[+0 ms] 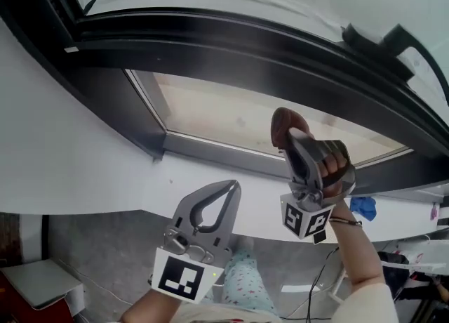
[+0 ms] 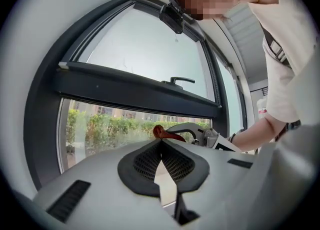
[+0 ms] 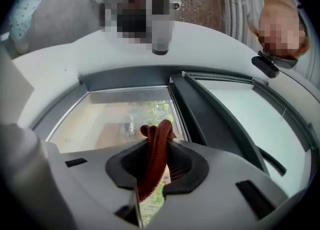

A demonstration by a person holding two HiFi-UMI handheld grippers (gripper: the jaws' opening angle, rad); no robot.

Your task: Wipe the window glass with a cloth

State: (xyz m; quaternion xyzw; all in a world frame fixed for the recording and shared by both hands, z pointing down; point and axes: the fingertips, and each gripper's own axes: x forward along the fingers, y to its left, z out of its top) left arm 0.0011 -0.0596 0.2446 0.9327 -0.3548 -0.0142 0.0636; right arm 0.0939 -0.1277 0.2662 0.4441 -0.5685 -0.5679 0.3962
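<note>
Rust-red bunched cloth [image 1: 283,126]: centre-right of head view, pinched between jaws of right gripper [image 1: 293,139], folded end protruding past jaw tips. Cloth lies against view of lower clear window glass pane [image 1: 224,114]; contact with glass not determinable. Left gripper [image 1: 226,189]: lower centre, jaw tips together, nothing between, over white sill [image 1: 84,174]. Dark grey window frame [image 1: 210,44] crosses upper part.

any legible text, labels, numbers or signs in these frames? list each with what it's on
No readable text in any view.
Left marker cube: black-and-white square pattern only, no letters.
Right marker cube: likewise, pattern only.
White bottle: any label is too small to read.
</note>
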